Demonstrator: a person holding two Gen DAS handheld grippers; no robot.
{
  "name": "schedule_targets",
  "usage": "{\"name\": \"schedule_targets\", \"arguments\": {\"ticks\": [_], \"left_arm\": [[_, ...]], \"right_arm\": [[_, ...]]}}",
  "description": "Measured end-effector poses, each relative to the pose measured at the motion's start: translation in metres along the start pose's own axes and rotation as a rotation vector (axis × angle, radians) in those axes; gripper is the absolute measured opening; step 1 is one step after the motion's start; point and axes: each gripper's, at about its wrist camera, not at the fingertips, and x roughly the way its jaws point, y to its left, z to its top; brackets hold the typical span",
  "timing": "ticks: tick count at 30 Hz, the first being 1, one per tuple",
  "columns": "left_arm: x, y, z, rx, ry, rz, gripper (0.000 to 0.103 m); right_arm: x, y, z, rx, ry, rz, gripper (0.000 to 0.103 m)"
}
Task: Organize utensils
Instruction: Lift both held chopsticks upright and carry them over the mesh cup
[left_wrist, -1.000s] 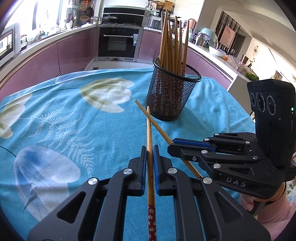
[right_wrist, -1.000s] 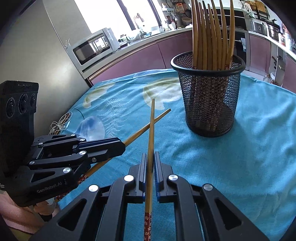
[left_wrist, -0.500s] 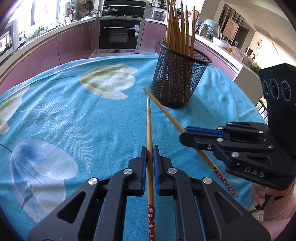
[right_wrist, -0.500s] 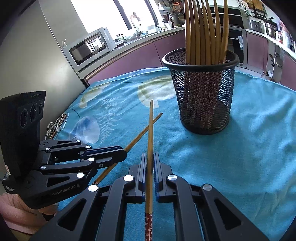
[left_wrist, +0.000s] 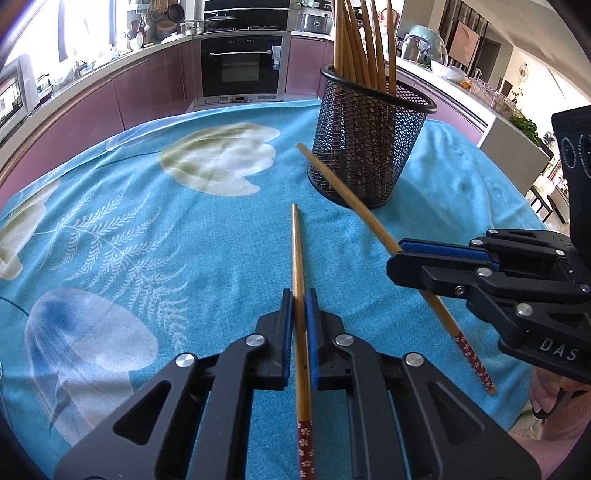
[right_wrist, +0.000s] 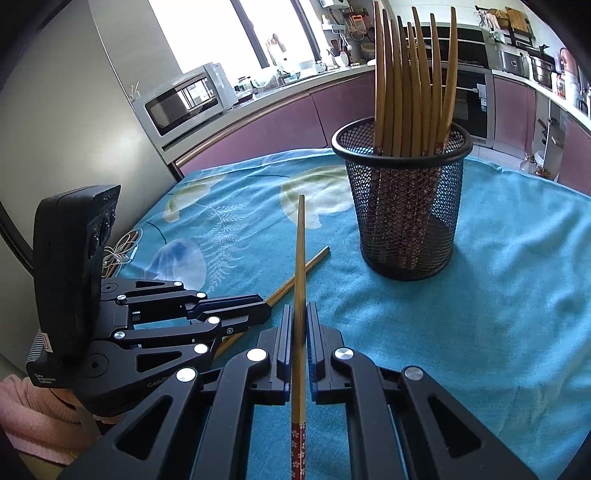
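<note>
A black mesh cup (left_wrist: 369, 147) holding several wooden chopsticks stands on the blue cloth; it also shows in the right wrist view (right_wrist: 402, 206). My left gripper (left_wrist: 300, 299) is shut on a wooden chopstick (left_wrist: 297, 258) with a red flowered end, pointing toward the cup. My right gripper (right_wrist: 300, 314) is shut on a second chopstick (right_wrist: 301, 251), which in the left wrist view (left_wrist: 347, 195) crosses in front of the cup's base. Each gripper appears in the other's view, the right one (left_wrist: 402, 254) to the right, the left one (right_wrist: 262, 302) to the left.
The table has a blue floral cloth (left_wrist: 147, 221). Behind it run purple kitchen cabinets, an oven (left_wrist: 242, 70) and a microwave (right_wrist: 184, 99). A white cable (right_wrist: 118, 251) lies at the table's left edge in the right wrist view.
Both grippers, each still holding its chopstick, have risen and tilted; the cup now sits closer and higher in both views. The two chopsticks no longer cross near their tips.
</note>
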Motion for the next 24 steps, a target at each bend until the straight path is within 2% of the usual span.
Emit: {"name": "schedule_targets", "arguments": {"ticks": [8,20,24], "left_arm": [[-0.023,0.002,0.005,-0.017,-0.059,-0.035,0.008],[-0.08,0.011,0.029,-0.058,-0.199,-0.198,0.007],[-0.094,0.012,0.038,-0.064,-0.239,-0.225,0.007]], "right_arm": [[-0.025,-0.002,0.005,-0.006,-0.07,-0.009,0.006],[-0.068,-0.002,0.025,-0.016,-0.213,-0.015,0.006],[-0.077,-0.005,0.033,-0.01,-0.249,-0.021,0.006]]}}
